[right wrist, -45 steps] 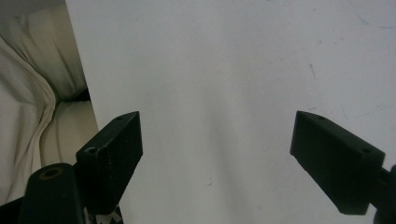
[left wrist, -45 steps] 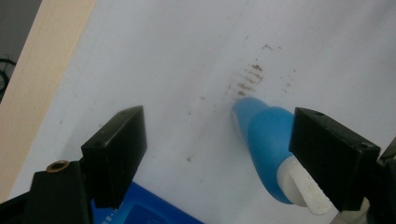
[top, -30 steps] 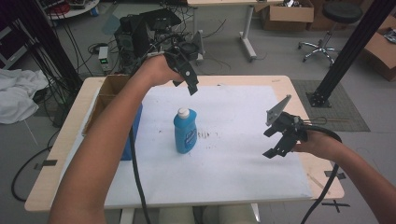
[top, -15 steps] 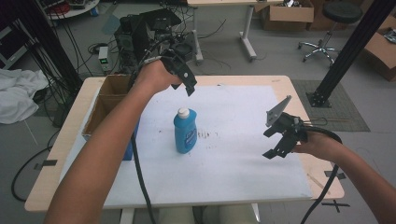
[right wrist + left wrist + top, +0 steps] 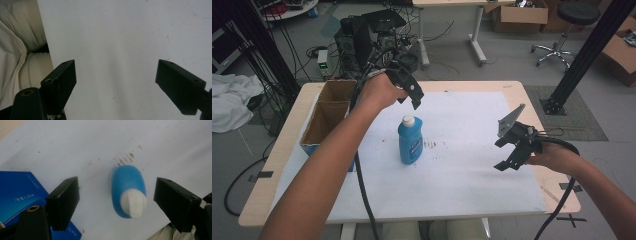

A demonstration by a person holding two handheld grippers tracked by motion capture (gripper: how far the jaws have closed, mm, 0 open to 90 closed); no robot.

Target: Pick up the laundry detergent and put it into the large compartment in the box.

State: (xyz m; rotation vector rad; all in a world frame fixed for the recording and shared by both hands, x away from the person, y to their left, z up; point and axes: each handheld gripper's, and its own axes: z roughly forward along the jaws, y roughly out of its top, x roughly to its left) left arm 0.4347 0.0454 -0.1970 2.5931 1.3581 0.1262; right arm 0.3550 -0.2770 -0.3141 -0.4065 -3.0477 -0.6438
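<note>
Bottle [image 5: 410, 141] stands upright on the white surface [image 5: 462, 190]; I hold my left tongs [image 5: 412, 95] released above its cap, right tongs [image 5: 512, 155] released, well apart.

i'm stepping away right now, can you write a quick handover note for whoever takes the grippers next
Left gripper: open, empty, in the air above the bottle, jaws either side of its white cap in the left gripper view. Not touching it.
Right gripper: open, empty, held over the white sheet at the table's right side, away from the bottle.
Bottle: blue, upright on the sheet, cap on. A cardboard box stands at the table's left edge.
Done: the left gripper is lined up over the bottle.
Left: probably lower the left gripper and close on the bottle; nothing is gripped yet.
</note>
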